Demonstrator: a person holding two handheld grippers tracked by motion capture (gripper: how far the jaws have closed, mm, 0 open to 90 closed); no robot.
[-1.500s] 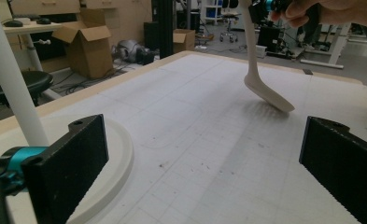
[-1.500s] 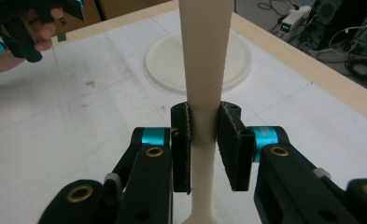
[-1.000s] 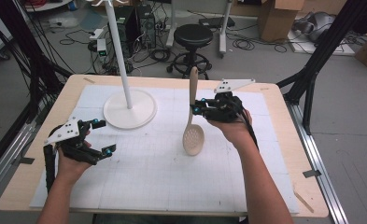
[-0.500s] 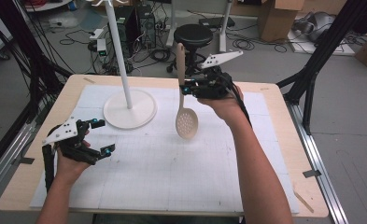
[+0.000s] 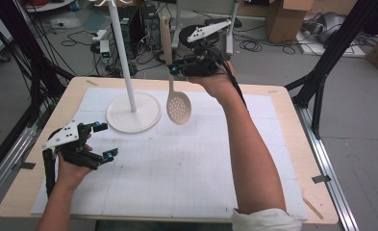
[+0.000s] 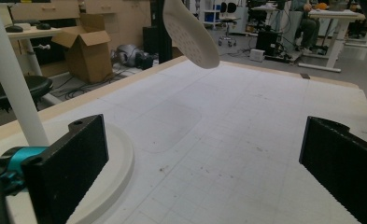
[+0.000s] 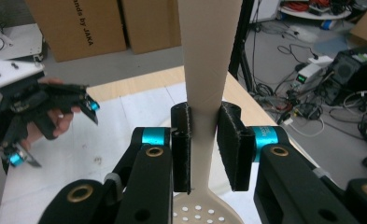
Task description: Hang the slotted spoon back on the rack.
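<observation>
Right hand-held gripper (image 5: pixel 173 67) is raised above the far edge of the counter (image 5: pixel 292 144), jaws clamped on the handle of a beige slotted spoon (image 5: pixel 178 107); the spoon hangs upright below the jaws, perforated bowl down, clear of the white mat (image 5: pixel 177 163), handle top sticking up past the gripper. In the right gripper view the handle (image 7: pixel 207 70) runs between the two black pads (image 7: pixel 181 144) and is cut off at the top edge, the bowl cut off at the bottom. Left hand-held gripper (image 5: pixel 105 140) sits low over the near left of the mat, jaws spread wide with nothing between them. White stand (image 5: pixel 132 111), round base plus pole, is ahead of the left gripper and just beside the spoon bowl; pole top runs out of frame. In the left gripper view the bowl (image 6: pixel 190 32) shows up high, its handle cut off, and the stand base is partly hidden behind one jaw. Can't tell if the left gripper touches the mat.
</observation>
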